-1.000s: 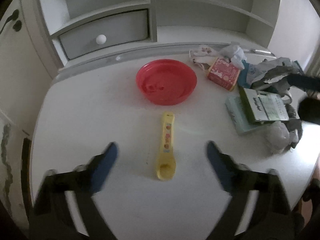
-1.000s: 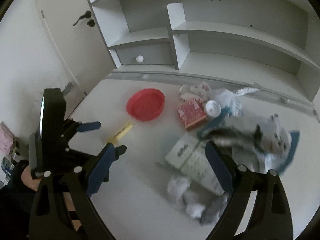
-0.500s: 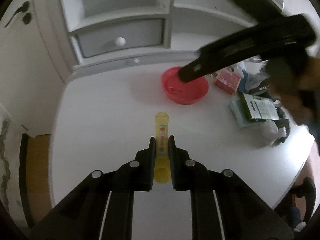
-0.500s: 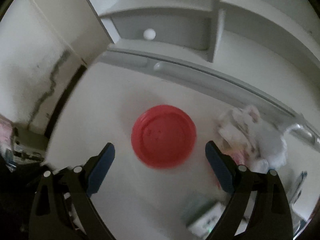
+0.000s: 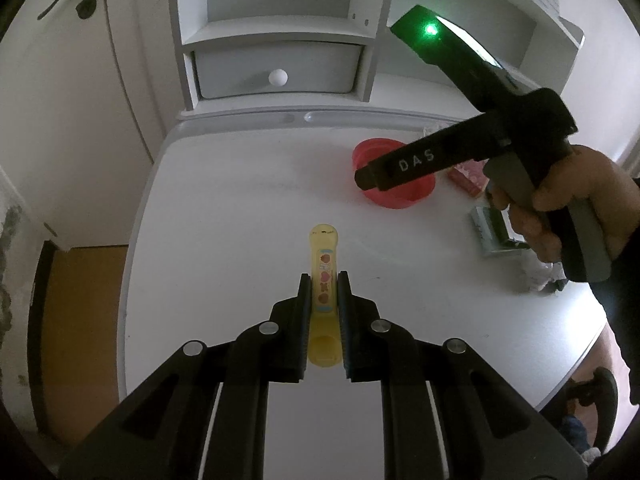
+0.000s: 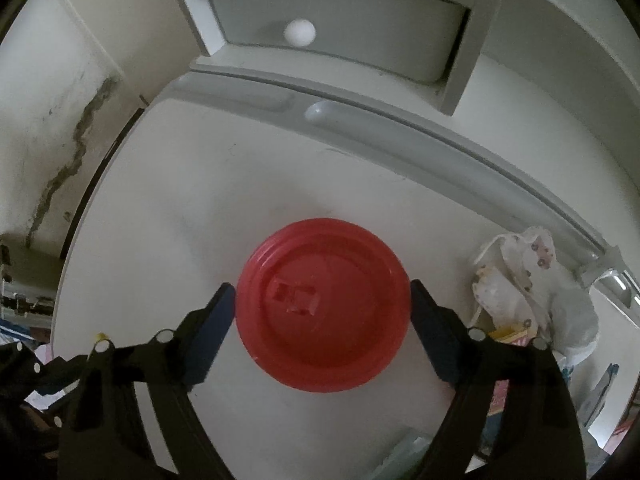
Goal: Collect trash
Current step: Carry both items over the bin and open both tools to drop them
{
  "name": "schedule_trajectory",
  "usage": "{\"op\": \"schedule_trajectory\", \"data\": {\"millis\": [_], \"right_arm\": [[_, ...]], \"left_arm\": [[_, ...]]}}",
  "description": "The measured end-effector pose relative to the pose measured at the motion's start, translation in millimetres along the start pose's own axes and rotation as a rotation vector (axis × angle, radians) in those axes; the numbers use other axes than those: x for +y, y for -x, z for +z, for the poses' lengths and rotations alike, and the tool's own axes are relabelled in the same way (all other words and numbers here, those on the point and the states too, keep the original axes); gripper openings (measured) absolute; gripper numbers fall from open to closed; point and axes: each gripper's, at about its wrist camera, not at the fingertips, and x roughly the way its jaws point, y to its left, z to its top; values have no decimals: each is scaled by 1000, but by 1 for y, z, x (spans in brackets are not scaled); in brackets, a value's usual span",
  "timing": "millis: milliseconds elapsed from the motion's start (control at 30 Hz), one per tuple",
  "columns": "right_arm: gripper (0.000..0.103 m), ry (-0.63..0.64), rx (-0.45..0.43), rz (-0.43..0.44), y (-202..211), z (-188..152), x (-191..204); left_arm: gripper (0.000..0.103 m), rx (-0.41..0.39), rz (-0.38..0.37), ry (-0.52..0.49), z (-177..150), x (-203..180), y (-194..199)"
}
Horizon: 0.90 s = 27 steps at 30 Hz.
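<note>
Already the left gripper (image 5: 324,294) is clenched on the yellow spoon (image 5: 323,276), both jaws pressed flat against the decorated handle, with the far end poking out beyond the tips and the bowl end tucked back between the fingers. The right gripper (image 6: 322,308) is spread wide, its blue pads (image 6: 212,332) standing either side of the red bowl (image 6: 322,304), which sits on the white table (image 5: 224,216). Whether the pads touch the bowl's rim I cannot tell; they look just beside it.

Taking the red bowl as the landmark: the spoon lies on the side of the bowl away from the drawer unit (image 6: 340,36), and the trash pile of crumpled wrappers (image 6: 516,280) lies just to the bowl's right.

Risks, as I judge them:
- The bowl nearly fills the right gripper's whole opening, so a squeeze slightly off its widest line could slide the smooth rim out from between the pads and skate the bowl toward the drawer unit
- Pinching a shallow bowl across the rim may tip it on lifting
- The right jaw sits close to the wrappers, and closing or sweeping could snag or scatter them
- The spoon is held along a slick, narrow handle; a tilt could let it pivot or slip out
- Both tools work near the bowl, so a hasty move could knock them together
</note>
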Motion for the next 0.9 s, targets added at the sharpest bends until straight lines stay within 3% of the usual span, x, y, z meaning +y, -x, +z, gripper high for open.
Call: {"op": "schedule_trajectory", "data": {"millis": [200,400,600,667,800,900], "right_arm": [[79,-20,-130,24,60,-29,-17],[79,-146,-325,-1,161,-118,-83],[79,-434,-447,-139,239,-271,-200],[79,-582,-464,-192,254,-344,-245],[79,-847,-474,-288,266,-475,-306],[79,-1009,-469,-328,263,-561,-328]], "left_arm": [[12,-18,-12,-24,11,-21,3],[12,-71,-103,-145,35,-97,14],[12,-103,-296,-324,50,-218,18],[12,-103,-390,-408,49,-276,19],[12,-71,-556,-551,32,-381,16],[12,-24,-673,-675,4,-464,11]]}}
